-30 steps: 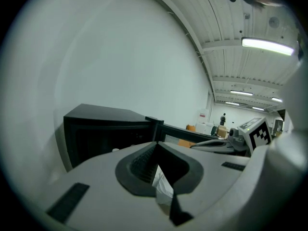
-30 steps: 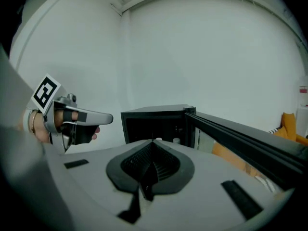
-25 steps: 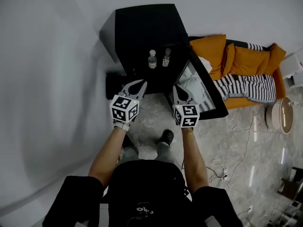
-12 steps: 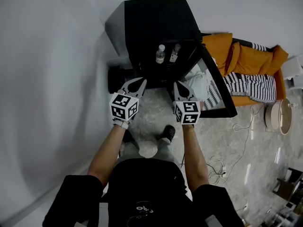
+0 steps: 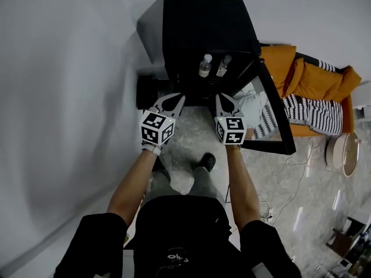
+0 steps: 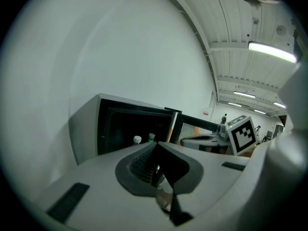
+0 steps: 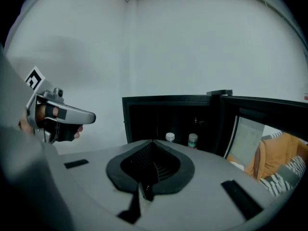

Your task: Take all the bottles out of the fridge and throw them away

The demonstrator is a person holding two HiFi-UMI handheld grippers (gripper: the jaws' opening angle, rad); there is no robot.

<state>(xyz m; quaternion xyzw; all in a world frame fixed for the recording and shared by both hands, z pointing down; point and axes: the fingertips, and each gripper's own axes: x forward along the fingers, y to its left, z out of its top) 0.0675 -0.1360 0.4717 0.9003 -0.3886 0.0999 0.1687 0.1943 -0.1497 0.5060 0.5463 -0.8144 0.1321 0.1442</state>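
A black mini fridge (image 5: 203, 22) stood against a white wall (image 5: 69, 68), straight ahead of both pairs of jaws. Its door (image 5: 272, 117) was swung open, ahead and to the right of the right jaws. Past that door, further to the right, lay an orange sofa (image 5: 316, 77) with a black-and-white striped blanket (image 5: 313, 112). Grey marbled floor (image 5: 191, 138) spread beneath the jaws.

The person held the left gripper (image 5: 177, 99) and the right gripper (image 5: 225, 99) side by side, a little apart. Both were aimed at the fridge's open front and stopped short of it. The left jaws were closed tip to tip with nothing between them. The right jaws were likewise pressed together and empty.

Inside the fridge, ahead of the jaws and nearer the right pair, two small bottles stood upright side by side. A white-capped bottle (image 5: 205, 66) was on the left and a green-capped bottle (image 7: 193, 139) just to its right, both well clear of the jaws.
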